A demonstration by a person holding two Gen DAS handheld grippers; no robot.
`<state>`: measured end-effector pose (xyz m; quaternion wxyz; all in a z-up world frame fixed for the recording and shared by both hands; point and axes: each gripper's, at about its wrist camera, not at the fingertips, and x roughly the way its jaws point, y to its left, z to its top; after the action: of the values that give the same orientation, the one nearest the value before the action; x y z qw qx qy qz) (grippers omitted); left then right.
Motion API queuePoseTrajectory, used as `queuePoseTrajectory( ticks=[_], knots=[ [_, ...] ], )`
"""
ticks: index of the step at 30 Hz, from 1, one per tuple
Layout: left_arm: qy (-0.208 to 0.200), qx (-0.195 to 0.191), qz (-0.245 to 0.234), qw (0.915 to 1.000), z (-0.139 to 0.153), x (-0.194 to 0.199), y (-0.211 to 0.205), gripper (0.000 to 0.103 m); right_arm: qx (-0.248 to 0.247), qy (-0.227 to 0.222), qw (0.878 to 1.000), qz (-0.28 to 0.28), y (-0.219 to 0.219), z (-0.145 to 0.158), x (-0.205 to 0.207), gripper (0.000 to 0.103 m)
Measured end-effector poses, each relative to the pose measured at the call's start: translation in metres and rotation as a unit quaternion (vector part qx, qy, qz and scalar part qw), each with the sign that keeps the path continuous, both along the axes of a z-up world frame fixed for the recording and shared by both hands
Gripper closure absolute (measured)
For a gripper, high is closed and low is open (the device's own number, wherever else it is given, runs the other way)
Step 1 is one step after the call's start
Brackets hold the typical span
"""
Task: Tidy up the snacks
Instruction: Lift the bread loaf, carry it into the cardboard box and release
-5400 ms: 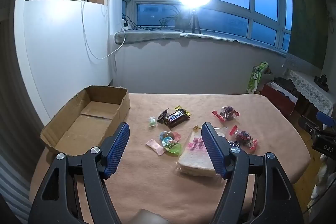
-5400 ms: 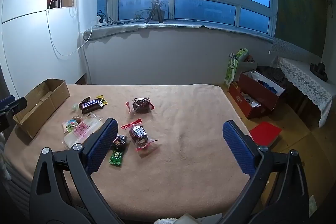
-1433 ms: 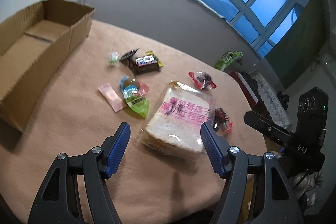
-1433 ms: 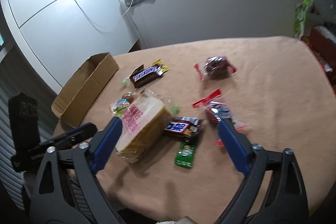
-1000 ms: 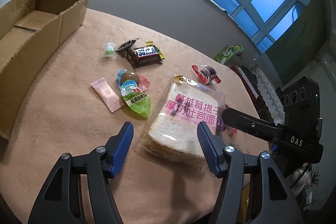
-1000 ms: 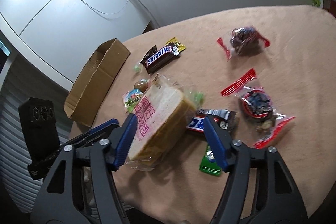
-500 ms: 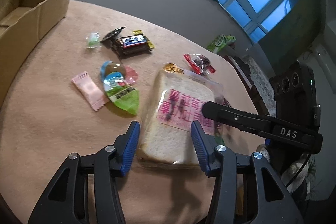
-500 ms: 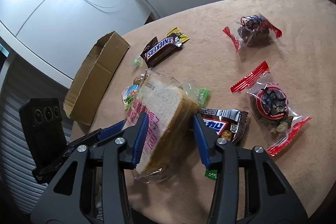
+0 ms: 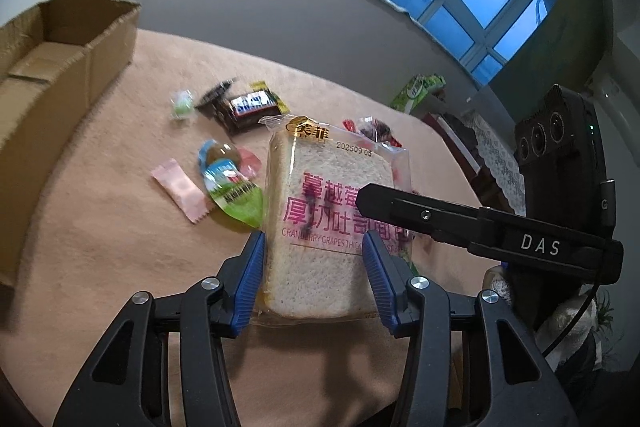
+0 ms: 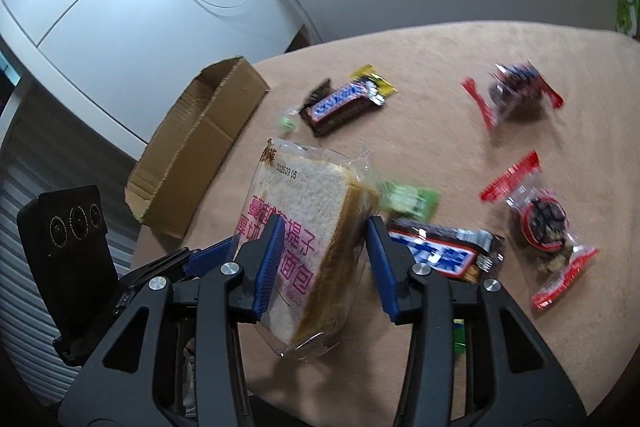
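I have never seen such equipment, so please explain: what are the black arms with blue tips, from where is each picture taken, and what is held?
They are two hand-held grippers, each with a camera looking along its fingers, one picture per gripper. The left gripper and right gripper have just been closing, and both now clamp the same bagged bread, tilted up off the table. Around it lie chocolate bars, a pink candy, other wrapped sweets and an open cardboard box. The box appears to be where the snacks go.
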<state>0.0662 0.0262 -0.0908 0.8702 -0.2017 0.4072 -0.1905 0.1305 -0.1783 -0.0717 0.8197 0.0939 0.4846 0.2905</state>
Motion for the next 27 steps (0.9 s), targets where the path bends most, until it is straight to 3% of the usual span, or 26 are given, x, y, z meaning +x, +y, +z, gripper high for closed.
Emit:
queuePoseTrajectory(
  ticks=[14,27],
  knots=[
    [-0.061,0.019,0.083,0.9945,0.049,-0.019,0.078,0.055,0.017,-0.059,0.995,0.077,0.096,0.059,0.007,0.059],
    [-0.066,0.032,0.166,0.9834,0.063,-0.026,0.157,0.055,0.035,-0.062,0.987,0.145,0.195,0.070,0.025,0.059]
  ],
)
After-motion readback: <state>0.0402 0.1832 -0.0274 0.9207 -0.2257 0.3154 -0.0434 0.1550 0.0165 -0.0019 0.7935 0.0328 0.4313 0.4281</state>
